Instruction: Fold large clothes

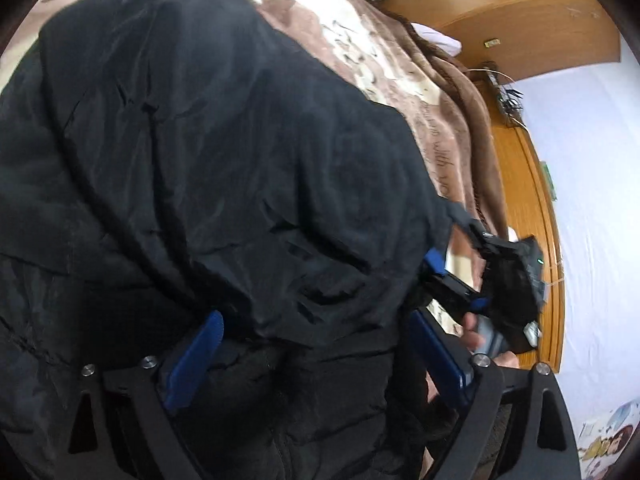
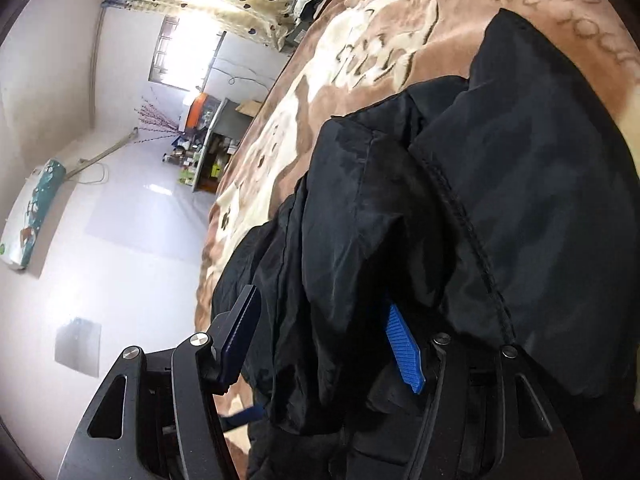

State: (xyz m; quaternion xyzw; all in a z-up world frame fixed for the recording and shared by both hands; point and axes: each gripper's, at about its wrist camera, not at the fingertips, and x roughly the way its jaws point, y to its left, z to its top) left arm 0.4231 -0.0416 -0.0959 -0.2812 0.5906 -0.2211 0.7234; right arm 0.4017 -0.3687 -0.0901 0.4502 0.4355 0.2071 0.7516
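Observation:
A large black jacket lies on a brown and cream blanket on a bed. My left gripper has its blue pads wide apart, with jacket fabric bunched between and over them. The right gripper shows in the left wrist view at the jacket's right edge, held by a hand. In the right wrist view the jacket fills the right half, and my right gripper has its pads apart with thick folds of fabric between them. The fingertips are partly hidden by cloth.
A wooden headboard and wooden bed frame run along the blanket's edge by a white wall. In the right wrist view there is white floor left of the bed, a cluttered shelf, and a curtained window.

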